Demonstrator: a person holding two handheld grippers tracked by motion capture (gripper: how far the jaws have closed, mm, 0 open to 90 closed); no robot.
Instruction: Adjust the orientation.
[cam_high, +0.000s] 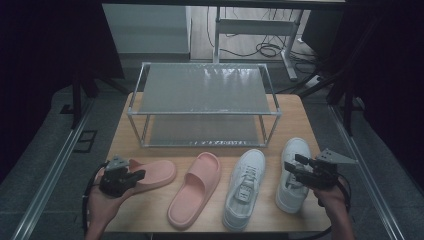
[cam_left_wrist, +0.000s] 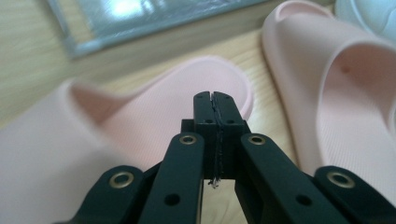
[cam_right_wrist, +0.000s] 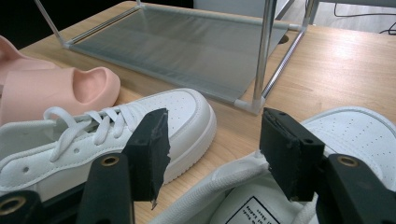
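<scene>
Shoe rack (cam_high: 205, 90) stands behind 2 slippers (cam_high: 195, 190) and 2 sneakers (cam_high: 244, 187).

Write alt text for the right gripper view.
The right gripper hangs with its black fingers open over a white sneaker's collar. A second white sneaker, a pink slipper and a metal shoe rack sit beyond on the wooden table.

The table (cam_high: 295, 112) is pale wood-grain, faintly shiny. The rack (cam_high: 204, 112) has bright metal tubes and dull grey mesh-like shelves. Pink slippers (cam_high: 196, 189) look matt, smooth foam – the white sneakers (cam_high: 244, 187) perforated leather-like, with cloth laces.
</scene>
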